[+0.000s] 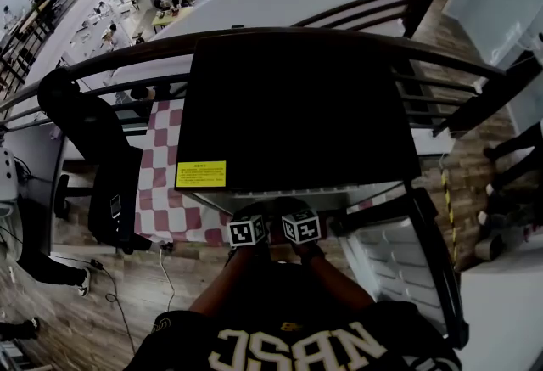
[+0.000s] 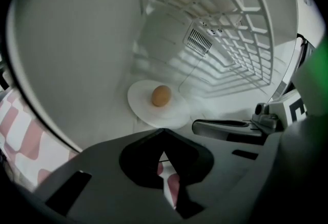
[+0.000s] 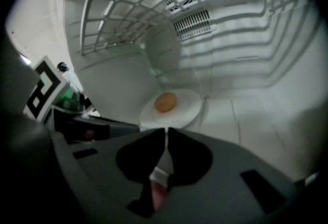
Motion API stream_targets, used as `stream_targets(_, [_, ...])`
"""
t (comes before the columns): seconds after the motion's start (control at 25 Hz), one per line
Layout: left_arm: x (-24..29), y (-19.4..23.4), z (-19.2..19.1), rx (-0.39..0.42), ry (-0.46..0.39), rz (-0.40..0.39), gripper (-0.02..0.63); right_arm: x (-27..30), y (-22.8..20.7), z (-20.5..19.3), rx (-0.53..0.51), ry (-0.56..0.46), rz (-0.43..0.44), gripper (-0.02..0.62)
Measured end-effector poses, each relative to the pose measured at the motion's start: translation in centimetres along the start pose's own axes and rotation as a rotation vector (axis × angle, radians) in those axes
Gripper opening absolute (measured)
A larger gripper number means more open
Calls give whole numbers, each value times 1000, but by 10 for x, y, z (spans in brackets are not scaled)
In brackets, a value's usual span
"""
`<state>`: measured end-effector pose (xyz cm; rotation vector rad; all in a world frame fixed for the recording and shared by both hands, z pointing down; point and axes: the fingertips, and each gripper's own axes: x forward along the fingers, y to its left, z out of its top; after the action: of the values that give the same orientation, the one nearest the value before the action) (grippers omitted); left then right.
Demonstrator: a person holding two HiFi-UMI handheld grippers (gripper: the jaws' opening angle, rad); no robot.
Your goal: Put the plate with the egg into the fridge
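On fridge [image 1: 297, 98] top: yellow label [image 1: 201, 174], print unreadable.

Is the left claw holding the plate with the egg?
No, the left claw is shut and empty, and the plate with the egg sits apart from it in the fridge.

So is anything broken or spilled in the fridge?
No, nothing stands out. The egg looks whole, with no crack that I can see, and it sits on the white plate. The plate lies flat on the fridge floor, and there is no spill around it.
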<state>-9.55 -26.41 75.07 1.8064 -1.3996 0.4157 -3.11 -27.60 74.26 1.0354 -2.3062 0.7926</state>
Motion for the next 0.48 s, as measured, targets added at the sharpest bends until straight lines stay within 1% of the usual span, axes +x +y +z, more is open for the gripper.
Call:
stream_targets(0.12, [-11,-9,-1,-5,-37,-16,20,-14,2,3,9,-49,5,35])
stream_targets(0.24, [-31,-25,-1,19,-75,-30,20,-34,5,-1,30,-76,15,35])
stream_targets(0.36, [-54,-39,4,26,-154,-53,20,-58,13,-1,40,-112,28,34])
stream_targets(0.48, [-79,-53,13,60,-224,-54,20,-87,19,8,3,-178,13,31])
